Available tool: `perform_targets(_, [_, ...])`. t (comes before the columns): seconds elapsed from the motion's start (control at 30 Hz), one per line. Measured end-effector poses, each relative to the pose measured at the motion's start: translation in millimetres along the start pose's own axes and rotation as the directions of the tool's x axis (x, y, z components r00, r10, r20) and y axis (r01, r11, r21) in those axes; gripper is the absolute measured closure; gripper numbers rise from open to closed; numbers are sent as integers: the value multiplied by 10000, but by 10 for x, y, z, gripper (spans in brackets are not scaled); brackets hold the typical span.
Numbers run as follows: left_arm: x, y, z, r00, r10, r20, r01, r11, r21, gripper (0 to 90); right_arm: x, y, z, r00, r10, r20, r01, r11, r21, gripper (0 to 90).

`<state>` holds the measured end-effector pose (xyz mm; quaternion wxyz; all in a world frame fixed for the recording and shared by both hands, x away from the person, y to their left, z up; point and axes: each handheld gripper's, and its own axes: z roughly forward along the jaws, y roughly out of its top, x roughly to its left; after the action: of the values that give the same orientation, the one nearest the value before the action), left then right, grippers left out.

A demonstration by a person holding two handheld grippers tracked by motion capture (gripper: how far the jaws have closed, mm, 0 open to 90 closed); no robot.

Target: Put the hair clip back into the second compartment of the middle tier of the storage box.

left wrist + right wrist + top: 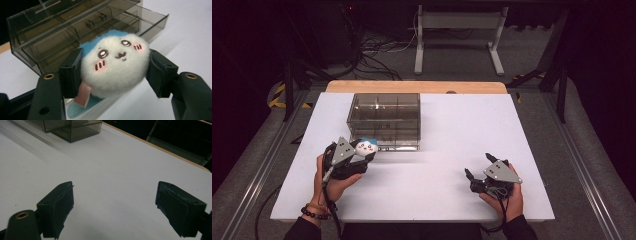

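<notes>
Nearest, at the table's (422,210) front edge: two forearms in dark sleeves, a bead bracelet (314,214) on the left wrist.

Right gripper (478,167) held low over the white tabletop, front right, jaws spread wide with nothing between them; in the right gripper view, bare white surface between the two black pads (58,205).

Left gripper (362,156) held at front left, raised off the tabletop, jaws clamped on a plush toy (366,146). In the left gripper view, toy (116,63) gripped from both sides, pads pressed into the white fluff: round white head, blue top, embroidered eyes and mouth, pink cheek marks, a pink tag and a teal part hanging below. Face turned toward the camera, tilted.

Just behind the toy, a smoky clear drawer box (384,120), standing mid-table toward the left, well apart from the right gripper. Divided compartments visible through its walls (32,47); one drawer (150,21) slid out toward the front. Toy close to the box's front left corner, touching or not cannot be told.

Farther back: wooden table edge (417,87), grey floor, a tangle of cables (377,55), a white frame stand (459,35).
</notes>
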<state>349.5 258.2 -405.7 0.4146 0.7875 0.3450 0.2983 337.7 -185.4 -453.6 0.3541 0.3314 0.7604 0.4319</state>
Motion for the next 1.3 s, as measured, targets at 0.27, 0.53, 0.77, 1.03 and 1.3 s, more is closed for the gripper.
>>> perform_targets(0.27, [50, 102, 198, 9998, -196, 28, 195, 9995, 266, 374, 8, -7, 10, 10000, -49, -80, 49, 10000, 51, 156])
perform_targets(0.53, [45, 188, 419, 9992, -380, 76, 377, 9985, 400, 368, 5, -10, 4, 10000, -57, -64, 58, 10000, 52, 156])
perform_targets(0.77, [38, 222, 555, 9982, -587, 141, 580, 9973, 452, 357, 17, -13, 11, 9999, -108, -82, 109, 9999, 80, 157])
perform_targets(1.03, [28, 240, 668, 9965, -813, 181, 803, 9956, 488, 328, 20, -18, 18, 9999, -109, -110, 110, 9998, 138, 156])
perform_targets(1.3, [47, 252, 624, 9964, -841, 111, 840, 9964, 110, 296, 25, -19, 20, 9998, -132, -122, 134, 9998, 148, 156])
